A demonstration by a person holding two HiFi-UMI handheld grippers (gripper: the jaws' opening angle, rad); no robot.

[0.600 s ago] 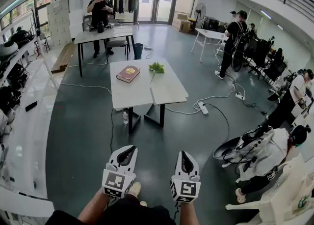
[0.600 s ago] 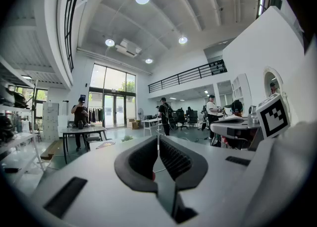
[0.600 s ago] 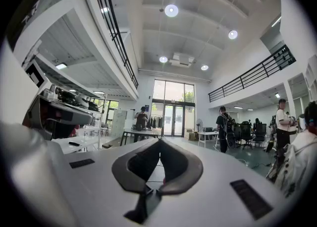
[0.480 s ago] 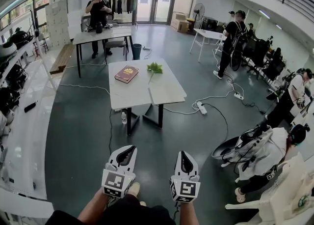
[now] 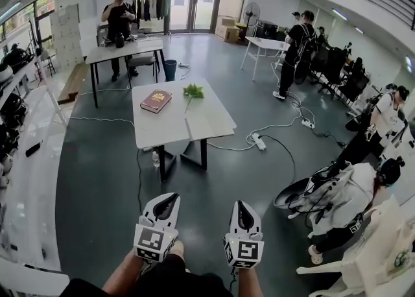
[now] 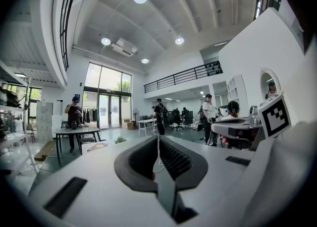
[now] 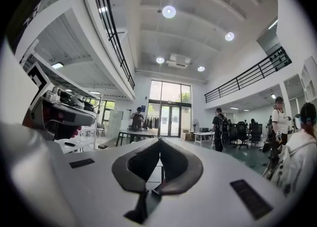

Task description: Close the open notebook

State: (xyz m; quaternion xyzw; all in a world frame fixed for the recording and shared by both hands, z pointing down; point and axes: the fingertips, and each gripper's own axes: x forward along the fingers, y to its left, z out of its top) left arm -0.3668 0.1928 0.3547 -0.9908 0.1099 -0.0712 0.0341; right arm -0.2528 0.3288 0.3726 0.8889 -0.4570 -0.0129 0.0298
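A reddish-brown notebook point(image 5: 156, 101) lies flat with its cover up, looking closed, on the far left part of a white table point(image 5: 194, 124) several steps ahead. A green leafy sprig point(image 5: 192, 90) lies beside it. In the left gripper view the notebook point(image 6: 96, 145) and sprig point(image 6: 120, 140) show small and far off. My left gripper point(image 5: 170, 196) and right gripper point(image 5: 239, 203) hang side by side over the floor at the bottom of the head view, far from the table. Both are shut with nothing between the jaws, the tips meeting on the left gripper point(image 6: 158, 137) and the right gripper point(image 7: 159, 140).
A power strip point(image 5: 258, 141) and cables lie on the floor right of the table. A person in white point(image 5: 343, 201) crouches at the right. Another table point(image 5: 126, 48) with a person point(image 5: 119, 13) stands behind. People stand near a white table point(image 5: 266, 44). A bottle point(image 5: 155, 157) sits under the table.
The head view has shifted a little, so the table and notebook sit slightly further left. Both grippers hold the same places and stay shut.
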